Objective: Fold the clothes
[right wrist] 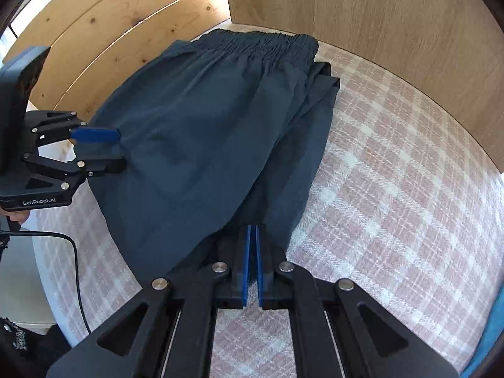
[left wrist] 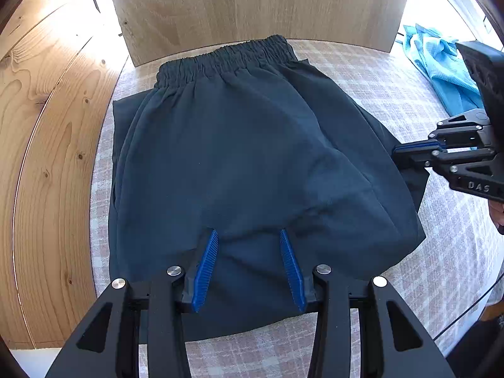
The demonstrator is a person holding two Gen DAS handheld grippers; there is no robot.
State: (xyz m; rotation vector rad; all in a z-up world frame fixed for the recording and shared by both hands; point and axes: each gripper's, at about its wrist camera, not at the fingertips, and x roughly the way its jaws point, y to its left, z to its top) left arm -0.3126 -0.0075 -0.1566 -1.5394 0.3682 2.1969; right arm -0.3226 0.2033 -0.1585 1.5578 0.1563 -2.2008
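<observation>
Dark teal shorts (left wrist: 239, 145) (right wrist: 195, 126) lie folded on the pink plaid tablecloth (left wrist: 393, 78) (right wrist: 393, 189), with the elastic waistband at the far side. My left gripper (left wrist: 249, 233) (right wrist: 119, 147) points down at the near part of the shorts. Its jaws stand open and the tips touch the cloth, which lies loose between the blue pads (left wrist: 206, 264). My right gripper (right wrist: 252, 227) (left wrist: 397, 155) is shut on the shorts' side edge, and the fabric rises toward its tips.
A crumpled light blue cloth (left wrist: 441, 69) (right wrist: 491, 330) lies at the table's right. A pale wooden board (left wrist: 252, 0) (right wrist: 378, 31) stands just behind the waistband. Pine planks (left wrist: 47, 126) run along the left table edge. A black cable (right wrist: 75, 267) hangs below the left gripper.
</observation>
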